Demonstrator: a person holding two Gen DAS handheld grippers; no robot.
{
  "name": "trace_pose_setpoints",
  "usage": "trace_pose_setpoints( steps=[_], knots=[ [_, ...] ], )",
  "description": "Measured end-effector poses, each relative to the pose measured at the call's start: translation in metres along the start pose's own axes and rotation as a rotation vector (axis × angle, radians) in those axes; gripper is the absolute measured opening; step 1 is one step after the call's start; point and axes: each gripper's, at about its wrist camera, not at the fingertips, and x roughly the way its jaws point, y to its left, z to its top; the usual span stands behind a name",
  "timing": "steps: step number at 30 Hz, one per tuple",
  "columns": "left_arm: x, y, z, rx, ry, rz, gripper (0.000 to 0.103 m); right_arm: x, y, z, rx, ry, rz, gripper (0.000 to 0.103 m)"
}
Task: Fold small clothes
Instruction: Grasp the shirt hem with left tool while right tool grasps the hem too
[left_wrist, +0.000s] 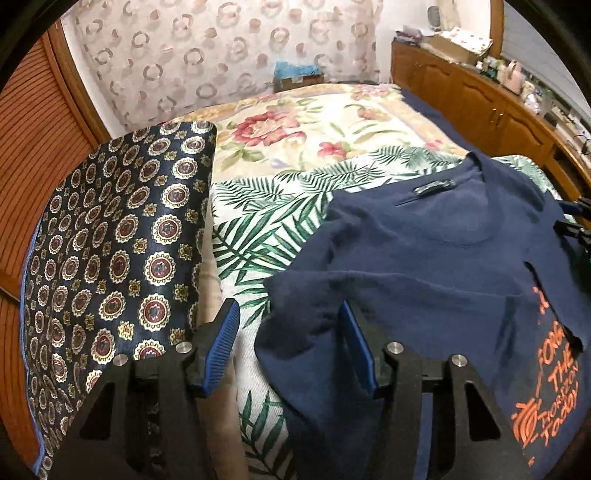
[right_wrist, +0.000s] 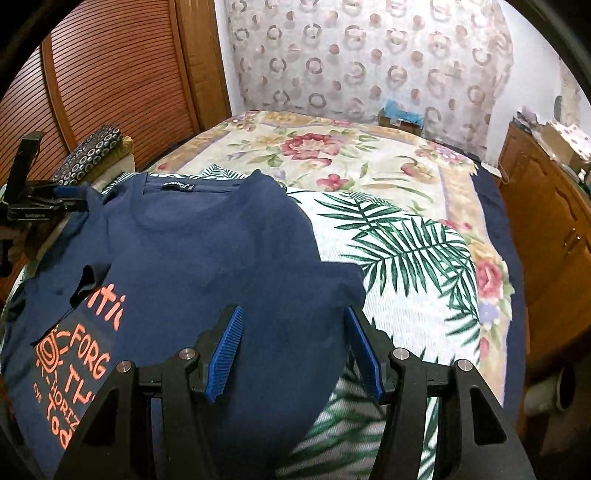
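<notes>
Navy T-shirt (right_wrist: 207, 251) is laid on the palm-leaf cloth (right_wrist: 406, 258) over the floral bedspread (right_wrist: 332, 147), collar and label toward the far side, orange print at the near edge; sleeves appear already turned in over the body, so a partial fold is judged done. Left gripper (left_wrist: 290, 345) is seen with fingers standing about half apart, nothing pinched: the shirt's edge lies under the inner finger, bare cloth shows in the gap. Right gripper (right_wrist: 291, 349) is likewise part open, hung over the shirt's side fold, fabric seen between the fingers but not pressed by the pads. No grip is held by either. Handling, judged: thin knit, light, limp, no stiffness, so it will sag and drag if lifted from one point; layers can slip over each other and an already made fold can be undone. Not fragile. Hold is best taken at the outer edges of the folded stack, both sides at once, all layers pinched together, close to the hem corners. The palm-leaf cloth may be caught along with it if the pinch goes too deep. Patterned pillow (left_wrist: 110, 258) lies beside, clear of the work.
</notes>
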Motion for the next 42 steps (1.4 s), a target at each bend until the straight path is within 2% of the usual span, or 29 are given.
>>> trace_pose_setpoints(
  steps=[5, 8, 9, 10, 12, 13, 17, 23, 27, 28, 29, 30, 33, 35, 39, 42],
  knots=[
    [0.014, -0.003, 0.002, -0.001, 0.017, 0.012, 0.058, 0.006, -0.006, 0.006, 0.003, -0.001, 0.007, 0.060],
    [0.016, -0.006, 0.002, 0.001, 0.005, -0.006, 0.057, 0.007, -0.005, 0.005, 0.013, -0.004, 0.008, 0.060],
    [0.015, -0.006, 0.002, 0.003, 0.000, -0.013, 0.050, 0.007, -0.005, 0.004, 0.016, -0.004, 0.008, 0.060],
    [0.015, -0.006, 0.002, 0.003, -0.007, -0.023, 0.031, 0.007, -0.004, 0.004, 0.018, -0.004, 0.006, 0.060],
    [0.015, -0.003, 0.003, -0.014, -0.006, -0.052, 0.014, 0.007, -0.004, 0.003, 0.021, -0.001, 0.001, 0.060],
    [0.013, -0.001, 0.003, -0.023, -0.015, -0.067, 0.011, 0.007, -0.005, 0.004, 0.021, -0.002, -0.003, 0.060],
    [-0.004, 0.004, 0.002, -0.037, -0.070, -0.072, 0.007, 0.008, -0.005, 0.006, 0.027, 0.005, -0.011, 0.060],
    [-0.040, 0.006, 0.003, -0.038, -0.170, -0.100, 0.007, 0.006, -0.008, 0.010, 0.042, 0.005, -0.079, 0.060],
    [-0.055, 0.005, -0.002, -0.029, -0.199, -0.131, 0.007, 0.012, -0.008, 0.008, 0.051, 0.035, -0.091, 0.060],
    [-0.058, 0.004, -0.004, -0.025, -0.205, -0.142, 0.007, 0.012, -0.003, 0.008, 0.030, 0.043, -0.080, 0.053],
    [-0.061, 0.001, -0.006, -0.023, -0.213, -0.153, 0.007, 0.010, 0.001, 0.009, 0.014, 0.042, -0.038, 0.028],
    [-0.064, 0.000, -0.009, -0.024, -0.218, -0.163, 0.006, 0.010, 0.003, 0.009, 0.009, 0.047, -0.001, 0.013],
    [-0.084, -0.005, -0.022, -0.025, -0.256, -0.201, 0.006, 0.005, 0.013, 0.010, -0.005, 0.044, -0.011, 0.008],
    [-0.104, -0.009, -0.033, -0.019, -0.288, -0.222, 0.006, -0.010, 0.020, 0.009, 0.003, 0.002, 0.000, 0.008],
    [-0.148, -0.012, -0.061, -0.004, -0.356, -0.251, 0.006, -0.064, 0.040, 0.005, 0.016, -0.120, 0.017, 0.008],
    [-0.180, -0.011, -0.090, -0.007, -0.398, -0.280, 0.006, -0.108, 0.055, -0.014, 0.026, -0.188, 0.037, 0.008]
  ],
)
